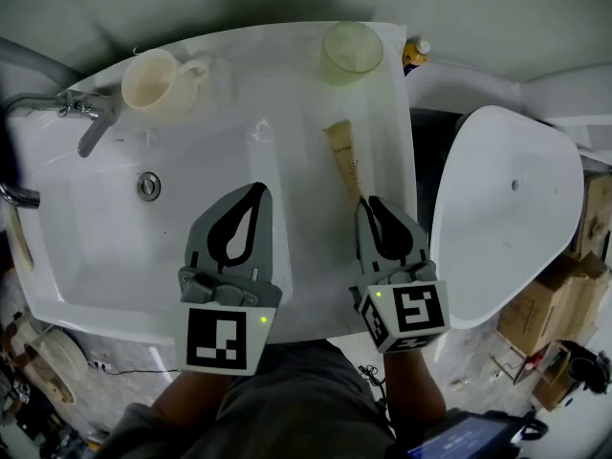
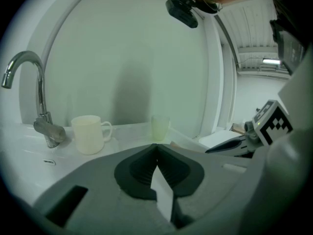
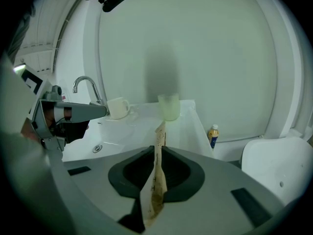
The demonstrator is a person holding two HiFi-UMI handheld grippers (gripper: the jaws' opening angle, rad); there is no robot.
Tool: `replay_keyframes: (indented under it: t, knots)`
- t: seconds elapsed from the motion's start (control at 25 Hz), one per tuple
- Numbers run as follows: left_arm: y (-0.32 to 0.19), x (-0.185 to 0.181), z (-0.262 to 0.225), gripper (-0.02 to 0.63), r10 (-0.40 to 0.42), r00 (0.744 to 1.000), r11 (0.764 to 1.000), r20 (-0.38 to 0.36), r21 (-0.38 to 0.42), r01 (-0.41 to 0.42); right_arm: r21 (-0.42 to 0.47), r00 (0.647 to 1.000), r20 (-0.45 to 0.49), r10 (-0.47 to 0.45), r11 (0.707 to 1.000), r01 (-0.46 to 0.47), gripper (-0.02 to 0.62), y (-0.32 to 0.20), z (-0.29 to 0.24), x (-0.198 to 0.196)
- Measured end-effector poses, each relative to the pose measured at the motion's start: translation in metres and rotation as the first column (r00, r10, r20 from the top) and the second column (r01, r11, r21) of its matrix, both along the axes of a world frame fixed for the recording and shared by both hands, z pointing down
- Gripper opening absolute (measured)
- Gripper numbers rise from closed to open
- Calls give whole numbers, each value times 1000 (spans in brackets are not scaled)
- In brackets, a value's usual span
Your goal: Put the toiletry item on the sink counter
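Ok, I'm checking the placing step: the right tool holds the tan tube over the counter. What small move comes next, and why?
Probably lower the right tool slightly and open it. Its jaws are shut on the tan tube, which lies over the right side of the sink counter, short of the green cup.

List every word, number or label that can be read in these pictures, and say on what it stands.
No text can be read clearly.
Tube in the right gripper: dark print, too blurred to read.
Small bottle: yellow label, too small to read.
Marker cubes: black-and-white square patterns only, no letters.
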State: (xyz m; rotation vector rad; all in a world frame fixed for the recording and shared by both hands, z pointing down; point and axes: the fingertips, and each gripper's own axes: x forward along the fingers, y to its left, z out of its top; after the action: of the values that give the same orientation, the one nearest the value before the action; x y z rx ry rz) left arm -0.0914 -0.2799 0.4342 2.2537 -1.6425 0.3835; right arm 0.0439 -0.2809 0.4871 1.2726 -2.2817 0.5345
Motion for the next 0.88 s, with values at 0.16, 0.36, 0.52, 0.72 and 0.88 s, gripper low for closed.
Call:
replay_keyframes:
  t: [0.16,0.36,0.52,0.72,0.88]
  knots:
    - [7,2,-11,11,-4,1000,1000,-1,21,4,27,1000,18,12,1000,-12,34,3,-14,-2]
    - [18,14,-36,11,9,1000,997,-3,77,-9,77,999,38,3,997,-6,34,12,-36,0]
    - [37,22,-65,11,12,1000,992,-3,129,-12,137,998,55,-26,990,18,34,26,-72,-4]
    - [57,31,-102,11,4,1000,978,5,207,-5,252,994,84,-73,966,50,33,41,-123,-10]
    - [82,38,-138,11,-6,1000,958,13,286,2,333,991,96,-93,941,56,29,66,-164,-11]
